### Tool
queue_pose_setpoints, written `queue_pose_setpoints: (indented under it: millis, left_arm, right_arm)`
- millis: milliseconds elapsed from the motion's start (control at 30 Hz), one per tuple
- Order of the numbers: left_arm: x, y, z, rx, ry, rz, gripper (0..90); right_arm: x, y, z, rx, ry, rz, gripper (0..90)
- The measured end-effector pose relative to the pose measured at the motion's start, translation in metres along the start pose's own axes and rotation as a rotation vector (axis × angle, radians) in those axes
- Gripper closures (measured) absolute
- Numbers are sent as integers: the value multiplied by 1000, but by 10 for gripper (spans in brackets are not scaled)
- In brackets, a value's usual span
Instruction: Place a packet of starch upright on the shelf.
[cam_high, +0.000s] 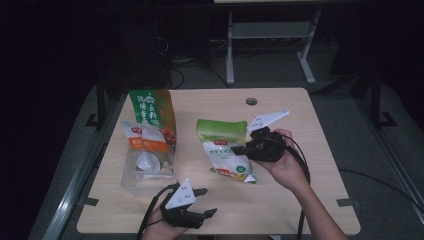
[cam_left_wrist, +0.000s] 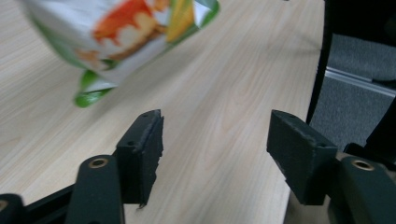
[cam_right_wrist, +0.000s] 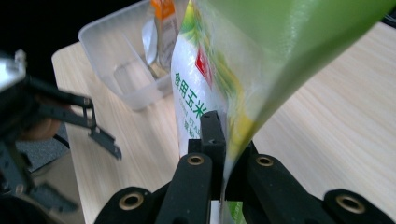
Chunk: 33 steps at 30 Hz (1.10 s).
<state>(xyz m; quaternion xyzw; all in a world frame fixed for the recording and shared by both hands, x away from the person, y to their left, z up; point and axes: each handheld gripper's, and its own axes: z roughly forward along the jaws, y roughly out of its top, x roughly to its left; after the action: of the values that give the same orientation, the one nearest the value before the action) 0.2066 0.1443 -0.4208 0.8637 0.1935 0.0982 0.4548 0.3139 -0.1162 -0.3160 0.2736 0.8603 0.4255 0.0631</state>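
A: Grip check first. Right gripper (cam_right_wrist: 223, 154) is clamped on the green-and-white bag (cam_high: 226, 150), jaws pinching a thin edge of the film near the top right side, bag hanging off the table (cam_high: 280, 210) around its middle, bottom corner low over the wood.

B: Left gripper (cam_high: 202, 202)?

A: Jaws wide apart, nothing between them, sitting at the table's near edge, left of centre. In the left gripper view the bag's bottom corner is ahead of the pads and apart from them.

B: Risks?

A: Main one, I'd say: pinch is only on a sliver of slick film. Bag looks full, so the weight could pull it out of the jaws, or the film could tear at the pinch. It'd drop flat mid-table.

B: Destination?

A: Probably the clear plastic tub (cam_high: 131, 181) by the left edge. It already holds the orange-and-white pouch (cam_high: 145, 145), and the tall green-and-orange bag (cam_high: 152, 111) leans at its far side. Little free room, so the hanging bag could snag the rim, tip the tub, or knock the tall bag over.

B: Anything else?

A: Bag swings from one edge, so a quick sideways move could make it twist. Left gripper sits near that path too, could get clipped.
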Motion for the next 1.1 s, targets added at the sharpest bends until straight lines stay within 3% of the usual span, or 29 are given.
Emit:
queue_pose_setpoints:
  millis: [133, 400, 433, 567, 833, 1100]
  left_arm:
    - [-6, 0, 2, 9, -14, 19, 328]
    - [-18, -3, 5, 17, -45, 30, 307]
    - [-19, -3, 6, 15, -49, 33, 307]
    - [-24, -4, 6, 16, -61, 35, 305]
    - [-23, -6, 6, 15, -70, 49, 300]
    - [-23, -11, 6, -1, -83, 31, 300]
  right_arm:
    - [4, 14, 3, -4, 23, 10, 898]
    - [20, 42, 15, 19, 52, -47, 899]
    - [21, 46, 16, 18, 51, -74, 899]
    - [32, 60, 20, 9, 66, -83, 899]
    - [49, 84, 32, -12, 124, -128, 899]
    - [67, 102, 55, -23, 177, -149, 900]
